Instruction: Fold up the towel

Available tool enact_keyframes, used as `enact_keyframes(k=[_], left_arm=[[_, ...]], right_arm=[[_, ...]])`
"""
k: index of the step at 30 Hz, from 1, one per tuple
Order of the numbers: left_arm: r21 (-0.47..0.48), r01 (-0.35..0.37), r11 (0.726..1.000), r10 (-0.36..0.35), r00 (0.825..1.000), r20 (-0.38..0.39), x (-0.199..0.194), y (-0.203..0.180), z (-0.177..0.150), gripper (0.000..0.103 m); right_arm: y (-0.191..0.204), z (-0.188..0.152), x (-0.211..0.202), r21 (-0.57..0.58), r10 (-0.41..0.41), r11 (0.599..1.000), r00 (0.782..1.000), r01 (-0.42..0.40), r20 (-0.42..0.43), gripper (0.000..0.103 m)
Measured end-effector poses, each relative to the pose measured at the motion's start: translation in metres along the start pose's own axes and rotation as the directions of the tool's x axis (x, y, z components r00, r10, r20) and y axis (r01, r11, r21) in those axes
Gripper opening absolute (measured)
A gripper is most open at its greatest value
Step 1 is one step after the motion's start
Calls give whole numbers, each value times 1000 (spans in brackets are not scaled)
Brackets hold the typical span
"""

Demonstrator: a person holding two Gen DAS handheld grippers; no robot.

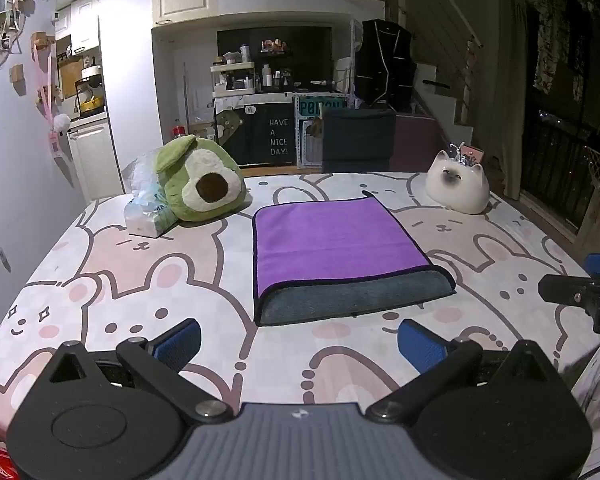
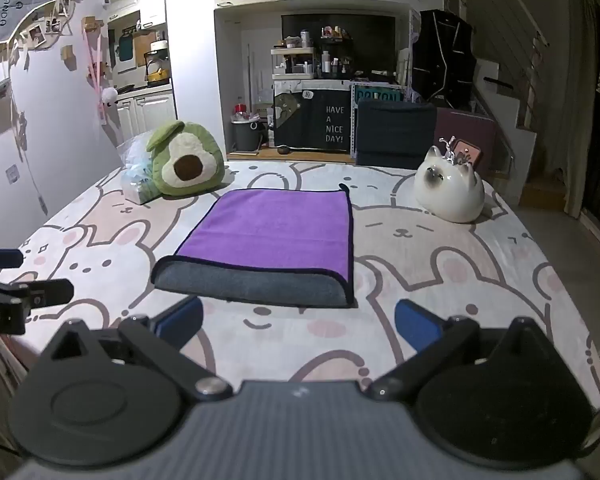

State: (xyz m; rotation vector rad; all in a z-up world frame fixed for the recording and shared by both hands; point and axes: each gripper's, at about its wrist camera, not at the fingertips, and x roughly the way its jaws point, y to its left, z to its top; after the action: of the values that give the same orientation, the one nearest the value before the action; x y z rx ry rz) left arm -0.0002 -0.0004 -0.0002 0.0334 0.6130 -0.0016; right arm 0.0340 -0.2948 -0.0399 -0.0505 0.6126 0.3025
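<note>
The left gripper [image 1: 299,346] has a ribbed grey body with a small round mark at its middle, flanked by two broad black plates that rise to triangular points with cut-out windows. Black link arms pinned by silver screws carry its blue, finely ribbed fingers [image 1: 419,344]. The right gripper [image 2: 299,327] has the same build: grey ribbed centre, black plates each stamped with a raised circle, silver screws and blue fingers [image 2: 416,324].

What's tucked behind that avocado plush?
A clear plastic pack of something white and blue pokes out beside the avocado plush, touching it. The plush covers the rest of it, so I cannot tell what it holds.
</note>
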Motion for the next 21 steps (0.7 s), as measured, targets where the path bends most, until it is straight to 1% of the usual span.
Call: enact_keyframes(k=[21], left_arm=[[-3,3,1000,-3,1000,-6,0,0,0,103]], right_arm=[[0,0,0,7,5,1000,1000,-5,-4,103]])
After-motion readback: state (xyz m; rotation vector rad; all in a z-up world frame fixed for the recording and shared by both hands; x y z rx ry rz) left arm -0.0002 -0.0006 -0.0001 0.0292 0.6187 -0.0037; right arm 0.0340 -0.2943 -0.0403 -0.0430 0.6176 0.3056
